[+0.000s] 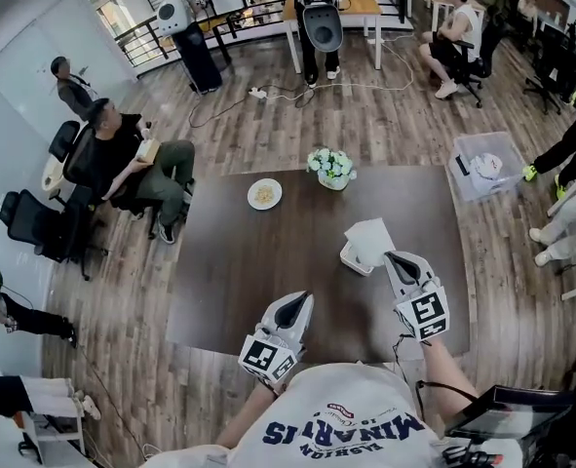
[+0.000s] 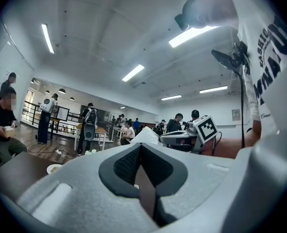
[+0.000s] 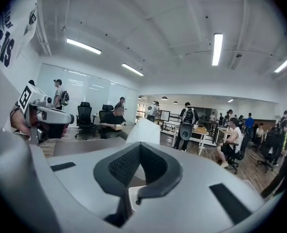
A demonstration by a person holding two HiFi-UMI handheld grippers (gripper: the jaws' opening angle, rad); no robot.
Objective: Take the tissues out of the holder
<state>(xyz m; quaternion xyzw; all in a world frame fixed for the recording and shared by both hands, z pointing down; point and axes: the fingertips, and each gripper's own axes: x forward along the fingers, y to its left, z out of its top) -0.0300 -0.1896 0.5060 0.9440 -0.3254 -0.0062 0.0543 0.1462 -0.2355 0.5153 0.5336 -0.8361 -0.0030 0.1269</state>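
Tissues standing white and peaked out of the holder, at about 3 o'clock from the middle of the dark table. None lying loose on the tabletop, so nothing taken out yet.

Right gripper parked at roughly 5 o'clock of the holder, just beside it, tips aimed at its base. Claw closed, pads together, gripping nothing; only a corner of the holder's white wall and the tissue peak showing past the pads. Touching the holder or merely beside it: cannot tell.

Left gripper low over the table at about 8 o'clock of the holder, well apart from it. Claw likewise closed and empty, with bare table beyond the pads and the tissue peak off at 12 o'clock.

Plate at 11 o'clock of the table and flower pot at 12 o'clock, both clear of the work.

Looks like the approach step, before any grasp. Next move probably calls for opening the right claw, lifting it from the holder's foot up to the standing sheet, closing the pads on the peak and drawing straight up. Likely also calls for the left claw pressed on the holder's near side, since so light a holder seems apt to rise with the sheet.
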